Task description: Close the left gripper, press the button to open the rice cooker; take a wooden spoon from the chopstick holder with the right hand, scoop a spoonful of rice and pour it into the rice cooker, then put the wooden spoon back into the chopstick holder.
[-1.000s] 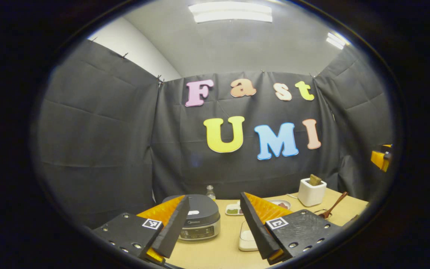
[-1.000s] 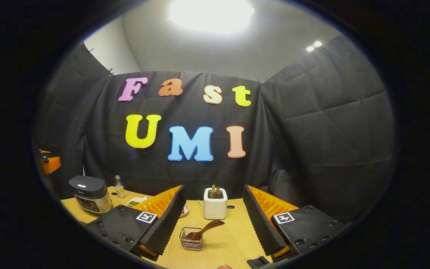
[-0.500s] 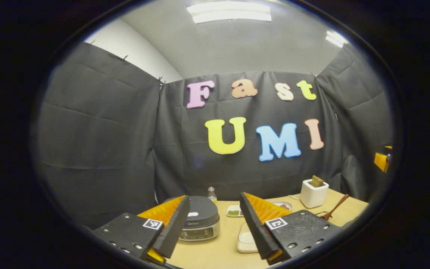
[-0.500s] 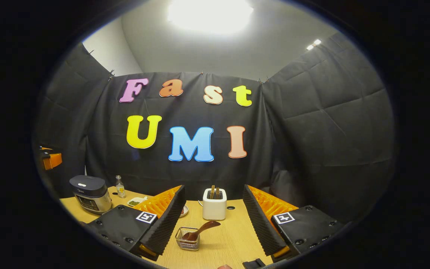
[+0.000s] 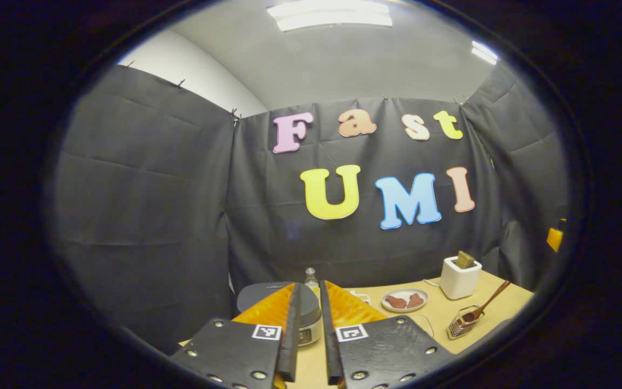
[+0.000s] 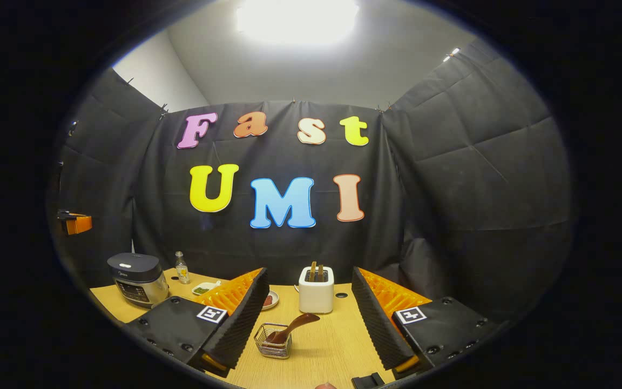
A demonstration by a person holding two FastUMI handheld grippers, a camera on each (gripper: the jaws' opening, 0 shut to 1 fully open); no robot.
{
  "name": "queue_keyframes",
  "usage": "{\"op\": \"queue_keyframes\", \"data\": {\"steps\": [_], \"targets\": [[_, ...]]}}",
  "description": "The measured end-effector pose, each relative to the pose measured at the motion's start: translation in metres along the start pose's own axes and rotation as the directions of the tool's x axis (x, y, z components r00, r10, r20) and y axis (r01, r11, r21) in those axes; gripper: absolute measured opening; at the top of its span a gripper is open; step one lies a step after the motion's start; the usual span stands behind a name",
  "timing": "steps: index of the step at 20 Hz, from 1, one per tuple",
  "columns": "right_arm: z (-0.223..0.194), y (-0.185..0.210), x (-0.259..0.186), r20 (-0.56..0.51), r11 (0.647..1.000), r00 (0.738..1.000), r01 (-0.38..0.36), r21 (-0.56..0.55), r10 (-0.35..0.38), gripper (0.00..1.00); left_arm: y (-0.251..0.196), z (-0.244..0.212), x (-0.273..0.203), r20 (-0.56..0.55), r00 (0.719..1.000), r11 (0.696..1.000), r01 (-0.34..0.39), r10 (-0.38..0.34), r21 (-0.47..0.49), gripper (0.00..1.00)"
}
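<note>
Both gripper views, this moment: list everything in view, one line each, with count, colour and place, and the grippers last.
Table: one, light wood, underneath everything.
Rice cooker: one, dark lid, silver body, far left, lid down.
Bottle: one, clear, right of the cooker.
Dish of greens: one, white, beside the bottle.
Plate: one, pale, holding red pieces, mid table.
Toaster: one, white, back centre.
Chopstick holder: one, wire, front centre.
Wooden spoon: one, brown, leaning in the holder.
Left gripper: fingers nearly together, aimed at the cooker.
Right gripper: open, facing the holder.

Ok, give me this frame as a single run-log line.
left gripper: shut, empty, facing rice cooker | cooker lid: down | right gripper: open | wooden spoon: in chopstick holder
</note>
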State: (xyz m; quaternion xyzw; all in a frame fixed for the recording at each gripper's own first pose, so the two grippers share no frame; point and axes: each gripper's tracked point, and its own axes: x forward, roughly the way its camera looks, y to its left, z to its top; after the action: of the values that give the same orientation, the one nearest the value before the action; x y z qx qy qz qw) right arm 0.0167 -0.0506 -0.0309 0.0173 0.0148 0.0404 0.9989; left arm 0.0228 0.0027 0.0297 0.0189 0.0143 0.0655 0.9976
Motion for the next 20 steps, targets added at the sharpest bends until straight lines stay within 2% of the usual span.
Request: {"op": "queue_keyframes", "data": {"steps": [1, 2, 5, 11, 14, 15, 16, 20], "targets": [[-0.001, 0.001, 0.002, -0.001, 1.000, 1.000, 0.002, -0.004, -0.002, 0.98, 0.005, -0.003, 0.007, -0.001, 1.000, 1.000, -0.009, 0.009, -0.002, 0.18], [-0.003, 0.002, 0.003, -0.006, 1.000, 1.000, 0.005, -0.007, -0.005, 0.97, 0.007, -0.005, 0.017, -0.006, 1.000, 1.000, -0.009, 0.009, -0.009, 0.05], [0.000, 0.002, 0.007, 0.001, 0.999, 0.999, 0.044, -0.013, -0.044, 0.97, 0.021, -0.015, 0.045, -0.025, 1.000, 0.999, -0.012, 0.011, -0.031, 0.00], [0.001, 0.017, 0.018, -0.003, 0.994, 0.994, 0.109, -0.024, -0.109, 0.97, 0.044, -0.046, 0.107, -0.071, 0.997, 0.999, 0.019, -0.023, -0.051, 0.01], [0.001, 0.025, 0.021, -0.008, 0.990, 0.991, 0.135, -0.035, -0.136, 0.97, 0.055, -0.075, 0.135, -0.114, 0.993, 0.997, 0.027, -0.035, -0.074, 0.01], [0.000, 0.028, 0.022, -0.013, 0.989, 0.990, 0.142, -0.039, -0.143, 0.97, 0.058, -0.085, 0.142, -0.129, 0.991, 0.997, 0.028, -0.038, -0.077, 0.04], [-0.001, 0.031, 0.024, -0.020, 0.988, 0.989, 0.149, -0.041, -0.150, 0.98, 0.061, -0.095, 0.150, -0.144, 0.989, 0.996, 0.031, -0.042, -0.079, 0.01], [-0.003, 0.043, 0.029, -0.036, 0.985, 0.985, 0.167, -0.053, -0.169, 0.98, 0.068, -0.140, 0.172, -0.208, 0.977, 0.996, 0.040, -0.056, -0.083, 0.01]]}}
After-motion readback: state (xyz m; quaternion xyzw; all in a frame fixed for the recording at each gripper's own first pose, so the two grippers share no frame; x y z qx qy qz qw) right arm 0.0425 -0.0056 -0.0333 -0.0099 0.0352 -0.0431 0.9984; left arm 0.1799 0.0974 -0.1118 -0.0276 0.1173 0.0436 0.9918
